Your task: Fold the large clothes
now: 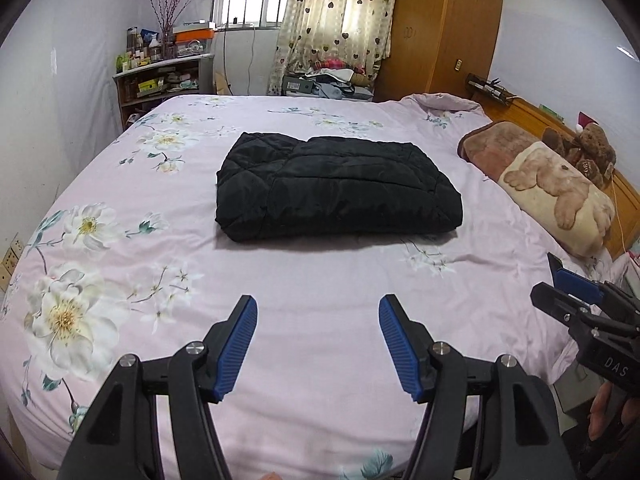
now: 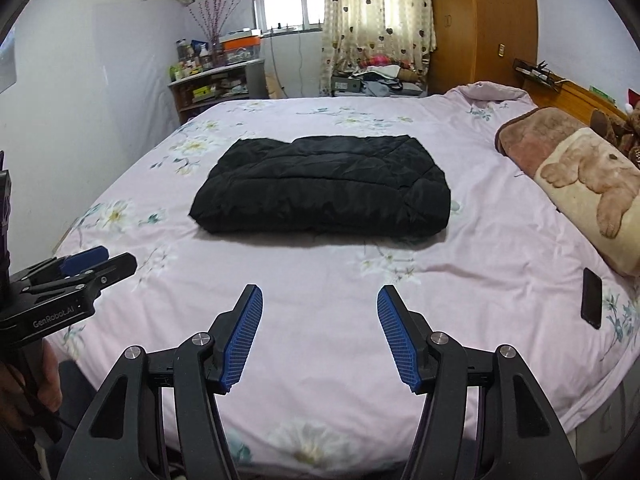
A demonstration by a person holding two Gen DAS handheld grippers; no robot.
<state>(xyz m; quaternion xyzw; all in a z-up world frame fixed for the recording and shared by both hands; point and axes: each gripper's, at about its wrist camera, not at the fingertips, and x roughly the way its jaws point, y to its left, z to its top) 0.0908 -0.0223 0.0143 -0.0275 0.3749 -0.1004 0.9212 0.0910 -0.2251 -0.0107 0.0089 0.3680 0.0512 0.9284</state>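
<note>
1. The left gripper (image 1: 318, 308) sits at the bottom centre of its own wrist view, its blue-padded fingers (image 1: 236, 344) spread apart with only bare sheet between them; nothing is pinched.
2. The right gripper (image 2: 320, 298) fills the bottom centre of the right wrist view in the same way, its blue pads (image 2: 400, 340) spread wide and empty.
3. Each tool also shows in the other's view: the right one at the lower right edge of the left view, the left one at the lower left edge of the right view, with part of a hand (image 2: 24, 392) around its handle.
4. Both grippers hang over the near edge of the bed (image 1: 320, 280), which has a pale pink sheet printed with white flowers.
5. The black quilted jacket (image 1: 336, 188) lies folded into a thick rectangle in the middle of the frame, on the centre of the bed, well apart from both grippers.
6. At the right of the frame a rolled blanket with a bear print (image 1: 560, 192) lies along the wooden headboard (image 1: 628, 200).
7. A dark phone (image 2: 592, 298) rests on the sheet at the right edge of the right view.
8. In the upper part of the frame stand a cluttered shelf (image 1: 160, 80), a heart-patterned curtain (image 1: 340, 20) and a wooden wardrobe (image 1: 448, 28).
</note>
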